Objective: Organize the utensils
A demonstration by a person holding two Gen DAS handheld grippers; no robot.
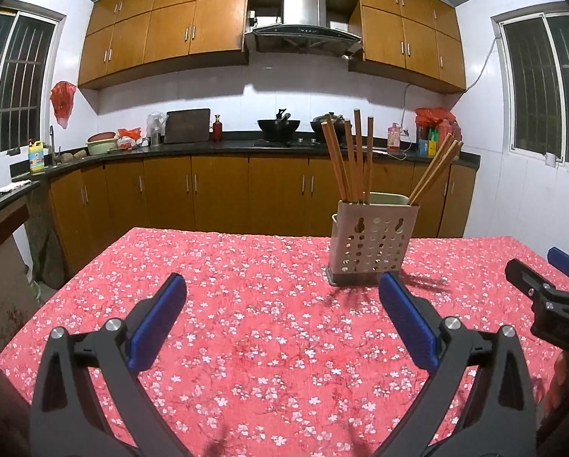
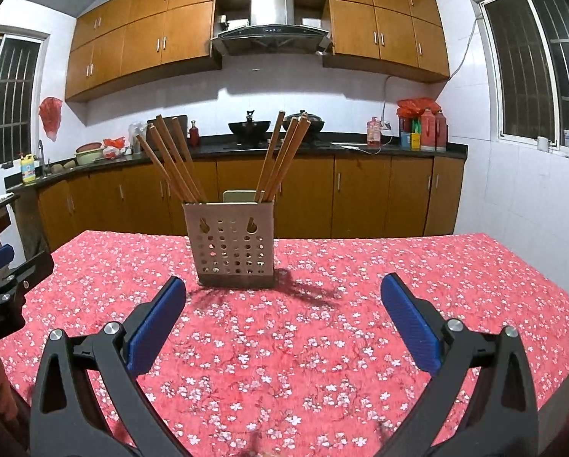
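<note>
We counted one perforated utensil holder (image 2: 234, 253) on the table, with chopsticks in two bunches: a left bunch (image 2: 174, 160) of about four and a right bunch (image 2: 280, 156) of about four, so roughly eight sticks, though they overlapped. We had two grippers, left (image 1: 282, 318) and right (image 2: 282, 318).

Red white-flowered tablecloth (image 2: 322, 342), beige holder (image 2: 231, 245), brown chopsticks (image 2: 174, 160).
</note>
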